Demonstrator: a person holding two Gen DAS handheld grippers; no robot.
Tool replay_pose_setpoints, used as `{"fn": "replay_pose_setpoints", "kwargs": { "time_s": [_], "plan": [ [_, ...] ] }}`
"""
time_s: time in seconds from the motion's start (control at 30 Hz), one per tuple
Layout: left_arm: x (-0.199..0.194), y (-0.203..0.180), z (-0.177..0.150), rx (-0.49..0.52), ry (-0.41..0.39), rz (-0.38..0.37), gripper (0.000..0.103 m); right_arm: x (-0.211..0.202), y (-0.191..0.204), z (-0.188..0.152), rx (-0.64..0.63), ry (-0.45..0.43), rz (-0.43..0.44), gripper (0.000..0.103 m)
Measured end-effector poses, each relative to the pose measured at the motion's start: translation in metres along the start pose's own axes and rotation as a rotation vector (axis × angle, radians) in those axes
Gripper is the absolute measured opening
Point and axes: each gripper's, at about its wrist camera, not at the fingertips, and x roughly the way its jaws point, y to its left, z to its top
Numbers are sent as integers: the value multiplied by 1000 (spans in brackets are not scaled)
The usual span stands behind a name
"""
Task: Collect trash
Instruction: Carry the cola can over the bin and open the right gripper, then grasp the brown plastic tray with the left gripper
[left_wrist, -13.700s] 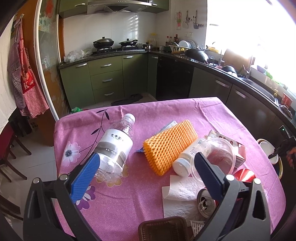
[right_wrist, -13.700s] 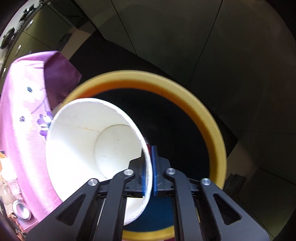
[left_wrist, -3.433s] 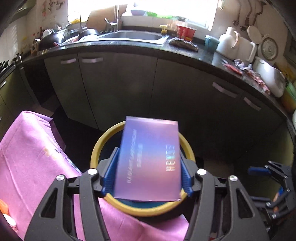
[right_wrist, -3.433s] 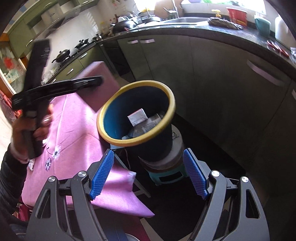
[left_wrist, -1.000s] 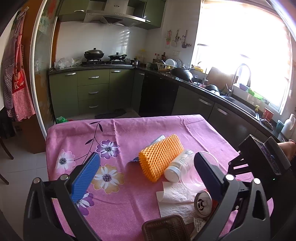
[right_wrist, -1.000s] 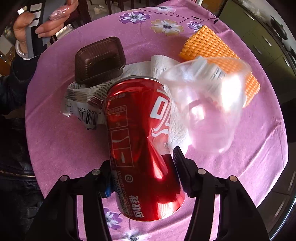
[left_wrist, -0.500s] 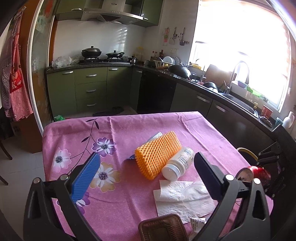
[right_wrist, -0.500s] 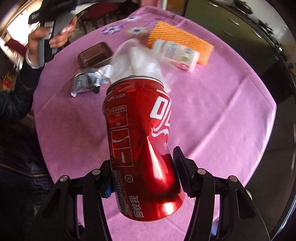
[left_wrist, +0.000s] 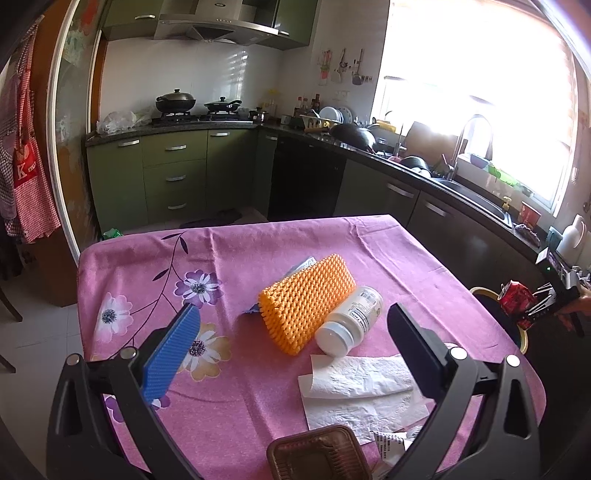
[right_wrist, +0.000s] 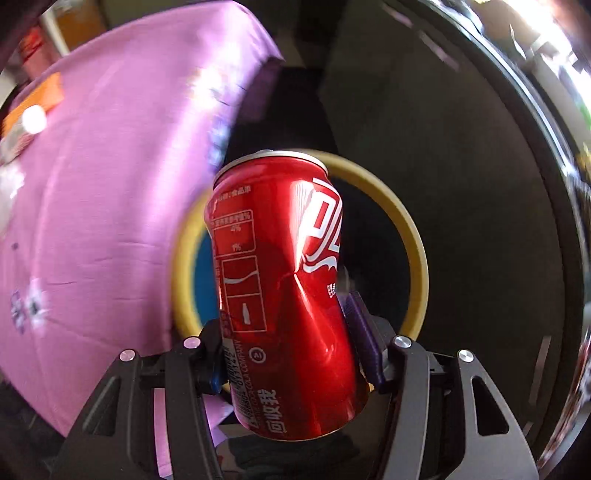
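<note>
Dented red cola can (right_wrist: 286, 291): clamped at its lower body between the pads of the right gripper (right_wrist: 288, 354), top end pointing away from the wrist. Beyond the can, directly past its far end, lies the yellow rim of the trash bin (right_wrist: 415, 251), dark inside; the can hangs above the opening, not yet in it. The pink-clothed bench (right_wrist: 110, 184) lies to the left of this gripper.

Step in hand, as I judge it: carry of the can to the bin, just short of the drop. The next move calls for centring the can over the opening, then parting the jaws so it falls clear of the rim.

Left gripper (left_wrist: 291, 339): jaws wide apart, nothing between them, poised over the bench. Ahead of it lie an orange foam net sleeve (left_wrist: 306, 302), a white bottle (left_wrist: 349, 321), paper napkins (left_wrist: 354, 391); nearest its base, a brown plastic tray (left_wrist: 317, 458). These remain to collect.
</note>
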Motion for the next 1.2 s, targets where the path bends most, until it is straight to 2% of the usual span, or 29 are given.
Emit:
{"fn": "replay_pose_setpoints", "kwargs": {
  "time_s": [0.1,0.17,0.2,0.23,0.37,0.6,0.7,0.73,0.83,0.97,1.03,1.2],
  "plan": [
    [2,-1,-1,3,6,0,96,21,-15,9,65,38,11,56],
    [2,-1,-1,5,8,-1,96,23,-22,10,104,30,-4,58],
    [2,-1,-1,6,8,-1,96,21,-27,12,133,10,-20,62],
    [2,-2,-1,7,9,-2,96,17,-29,6,163,-14,-23,72],
    [3,-4,-2,13,14,-8,96,-11,-37,-13,244,-92,2,74],
    [5,-13,-4,37,26,-22,96,-56,7,-66,295,-249,121,74],
    [9,-15,-4,19,56,-40,96,-65,25,-90,287,-283,160,74],
    [9,-16,-5,11,68,-39,96,-61,34,-86,285,-291,174,74],
    [6,-22,-9,11,116,-6,96,-63,45,-89,285,-312,208,74],
    [1,-30,-24,18,201,104,96,-63,53,-92,283,-336,242,76],
    [3,-30,-34,-19,262,144,96,-61,58,-91,270,-349,257,76],
    [12,-23,-56,-105,355,183,96,-55,76,-88,232,-352,321,76]
  ]
}}
